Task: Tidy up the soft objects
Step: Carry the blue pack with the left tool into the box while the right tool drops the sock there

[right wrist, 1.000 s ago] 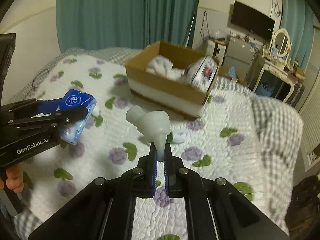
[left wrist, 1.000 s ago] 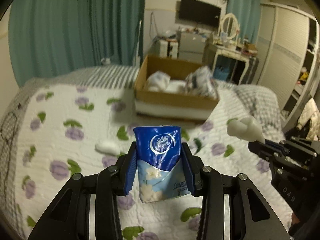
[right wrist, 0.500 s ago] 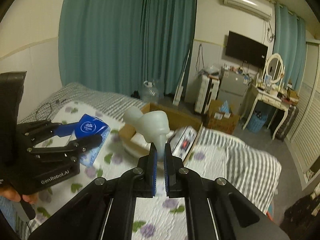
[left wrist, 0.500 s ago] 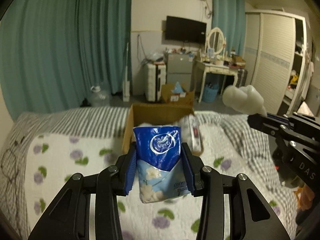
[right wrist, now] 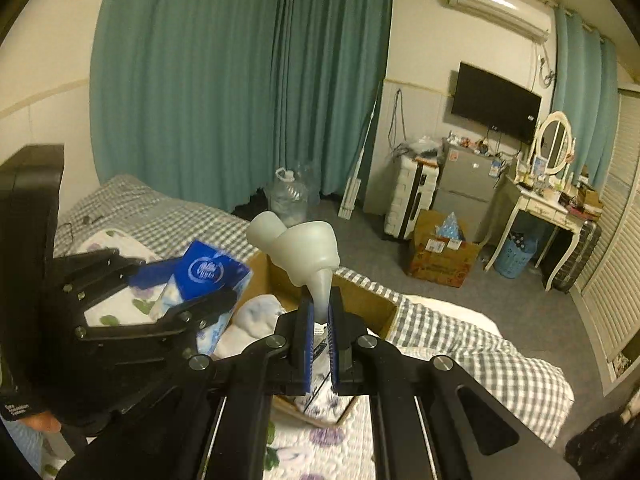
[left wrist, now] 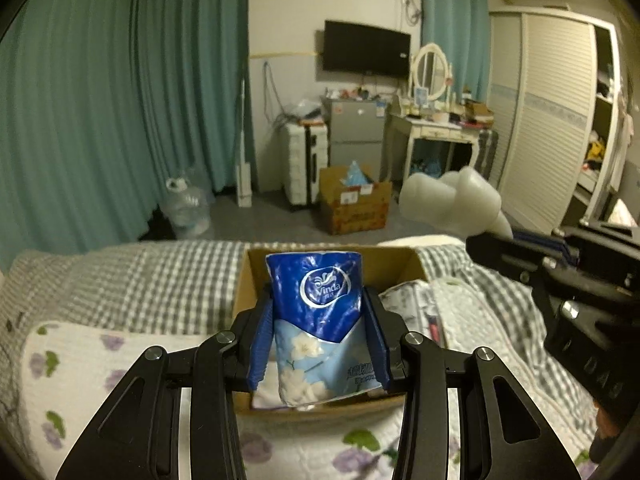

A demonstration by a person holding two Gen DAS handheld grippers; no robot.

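Note:
My left gripper (left wrist: 318,312) is shut on a blue tissue pack (left wrist: 318,300), held upright over the open cardboard box (left wrist: 246,280) on the bed. The same tissue pack (right wrist: 204,276) shows at the left of the right wrist view. My right gripper (right wrist: 320,312) is shut on the thin end of a white foam piece (right wrist: 304,244), which hangs above the cardboard box (right wrist: 364,300). In the left wrist view the white foam piece (left wrist: 452,200) sits at the right, ahead of the right gripper's black body. A white soft item (right wrist: 256,312) and a printed pack (left wrist: 416,304) lie inside the box.
The bed carries a floral quilt (left wrist: 72,360) and a checked grey blanket (left wrist: 160,280). Beyond the bed stand a second cardboard box (left wrist: 354,200) on the floor, a water jug (left wrist: 186,208), a suitcase (left wrist: 304,168), a small fridge and a dressing table (left wrist: 436,132). Teal curtains cover the far wall.
Both grippers have risen and moved forward across the bed, from short of the box to over it, still gripping the tissue pack and the foam piece. The box now lies directly beneath them.

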